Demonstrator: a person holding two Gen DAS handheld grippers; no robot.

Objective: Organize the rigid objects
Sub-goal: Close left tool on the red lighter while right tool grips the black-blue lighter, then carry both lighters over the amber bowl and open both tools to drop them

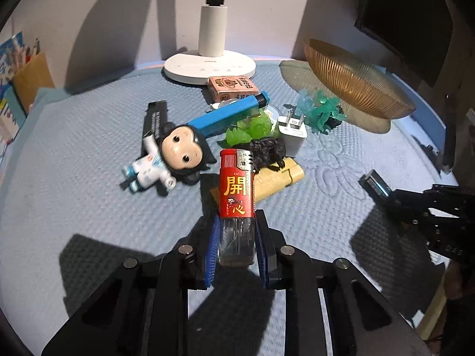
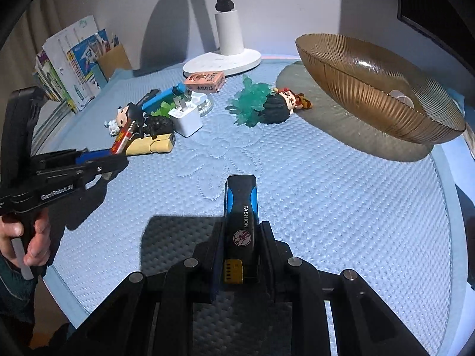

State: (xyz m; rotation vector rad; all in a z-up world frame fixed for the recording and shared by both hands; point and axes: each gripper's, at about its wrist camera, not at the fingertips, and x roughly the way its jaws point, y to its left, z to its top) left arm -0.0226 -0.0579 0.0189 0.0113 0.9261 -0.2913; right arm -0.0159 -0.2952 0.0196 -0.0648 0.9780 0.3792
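My left gripper (image 1: pixel 236 231) is shut on a red lighter (image 1: pixel 237 190), its pads pressing the clear lower body; the same lighter (image 2: pixel 121 140) shows at the left gripper's tips in the right wrist view. My right gripper (image 2: pixel 241 237) is shut on a black and blue lighter (image 2: pixel 241 207), which also shows at the right in the left wrist view (image 1: pixel 374 184). Behind the red lighter lies a heap: a monkey figurine (image 1: pixel 166 157), a yellow lighter (image 1: pixel 280 176), a blue lighter (image 1: pixel 228 112), a white plug (image 1: pixel 292 132) and a dark carved figure (image 1: pixel 267 151).
A ribbed amber glass bowl (image 2: pixel 377 89) stands at the back right on the blue mat (image 2: pixel 326 192). A white lamp base (image 2: pixel 222 59), a small orange box (image 2: pixel 204 80), a green-haired doll (image 2: pixel 267 103) and books (image 2: pixel 71 65) line the back. A hand (image 2: pixel 32 237) holds the left gripper.
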